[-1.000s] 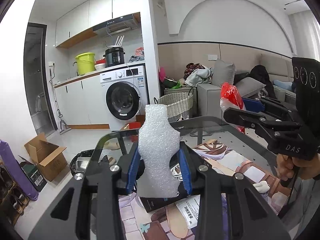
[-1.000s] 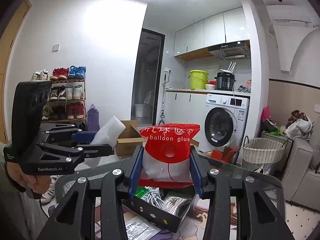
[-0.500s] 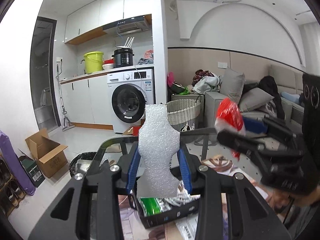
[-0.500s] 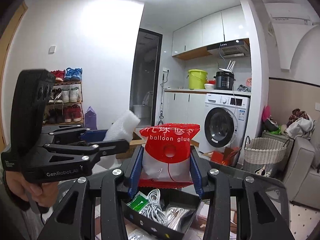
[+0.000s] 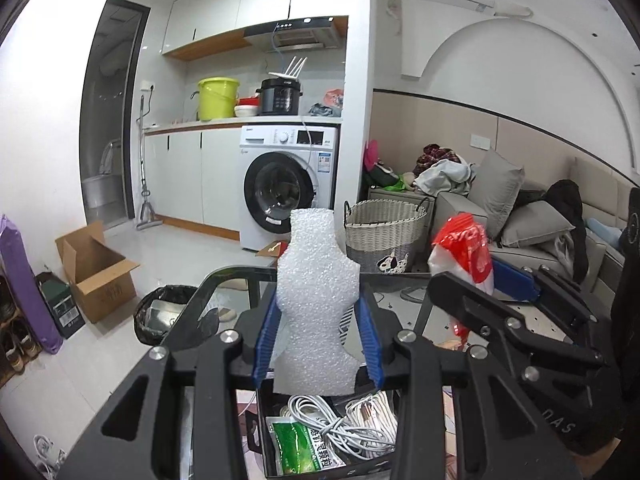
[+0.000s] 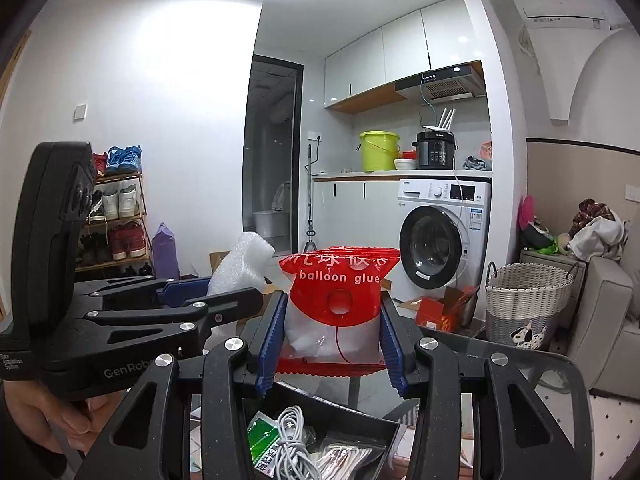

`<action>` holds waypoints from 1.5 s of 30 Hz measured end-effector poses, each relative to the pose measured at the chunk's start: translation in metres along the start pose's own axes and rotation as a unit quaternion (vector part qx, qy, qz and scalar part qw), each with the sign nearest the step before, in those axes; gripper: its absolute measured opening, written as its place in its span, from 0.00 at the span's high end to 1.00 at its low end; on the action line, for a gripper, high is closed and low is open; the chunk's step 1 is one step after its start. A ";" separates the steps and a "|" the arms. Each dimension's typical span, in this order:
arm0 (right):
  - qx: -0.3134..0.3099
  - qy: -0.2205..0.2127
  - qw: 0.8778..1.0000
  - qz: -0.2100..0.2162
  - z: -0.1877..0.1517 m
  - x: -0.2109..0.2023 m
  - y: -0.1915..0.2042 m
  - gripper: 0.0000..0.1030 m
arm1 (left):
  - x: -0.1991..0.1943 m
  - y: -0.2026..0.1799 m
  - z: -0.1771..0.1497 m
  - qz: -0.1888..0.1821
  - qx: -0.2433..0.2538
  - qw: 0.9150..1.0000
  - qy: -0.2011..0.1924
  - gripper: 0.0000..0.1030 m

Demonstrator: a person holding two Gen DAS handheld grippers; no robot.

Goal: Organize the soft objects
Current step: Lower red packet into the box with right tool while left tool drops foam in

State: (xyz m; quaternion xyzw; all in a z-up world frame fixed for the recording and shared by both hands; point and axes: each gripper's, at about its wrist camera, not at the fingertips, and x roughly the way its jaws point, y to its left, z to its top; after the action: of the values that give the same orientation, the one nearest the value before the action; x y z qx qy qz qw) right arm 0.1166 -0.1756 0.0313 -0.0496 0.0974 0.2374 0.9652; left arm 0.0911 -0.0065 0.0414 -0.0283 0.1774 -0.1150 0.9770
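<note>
My left gripper (image 5: 318, 344) is shut on a white foam piece (image 5: 316, 300), held upright above a black box (image 5: 260, 412). That box holds white cables (image 5: 344, 424) and a green packet (image 5: 300, 450). My right gripper (image 6: 334, 344) is shut on a red and clear bag marked "balloon glue" (image 6: 338, 304), also over the black box (image 6: 384, 424). In the left wrist view the right gripper (image 5: 500, 296) with the red bag (image 5: 464, 252) is at the right. In the right wrist view the left gripper (image 6: 224, 288) with the foam (image 6: 240, 262) is at the left, a hand (image 6: 48, 416) on its handle.
The box rests on a glass table (image 5: 224, 280). Beyond stand a wicker basket (image 5: 384, 236), a washing machine (image 5: 284, 188), a cardboard box (image 5: 96, 272), a black bin (image 5: 168, 316), a sofa with cushions (image 5: 520, 216) and a shoe rack (image 6: 116, 216).
Both grippers moved with their loads until the black box with cables lies right beneath them. The right gripper and red bag have drawn closer to the left one.
</note>
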 end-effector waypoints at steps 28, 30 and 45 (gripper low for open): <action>0.045 0.307 0.951 0.018 -0.095 0.095 -0.010 0.57 | 0.109 0.006 -0.073 0.020 -0.004 0.952 0.304 0.64; 0.042 0.335 0.941 0.021 -0.107 0.101 -0.008 0.57 | 0.109 0.003 -0.073 0.021 -0.002 0.953 0.302 0.61; 0.015 0.352 0.936 0.024 -0.101 0.076 -0.003 0.56 | 0.081 -0.011 -0.064 0.013 0.036 0.956 0.290 0.43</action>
State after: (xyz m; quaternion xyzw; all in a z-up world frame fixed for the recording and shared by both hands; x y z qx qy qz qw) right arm 0.1679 -0.1588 -0.0838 -0.1133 0.4354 0.2266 0.8639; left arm 0.1398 -0.0371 -0.0452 0.0438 0.4497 -0.1118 0.8851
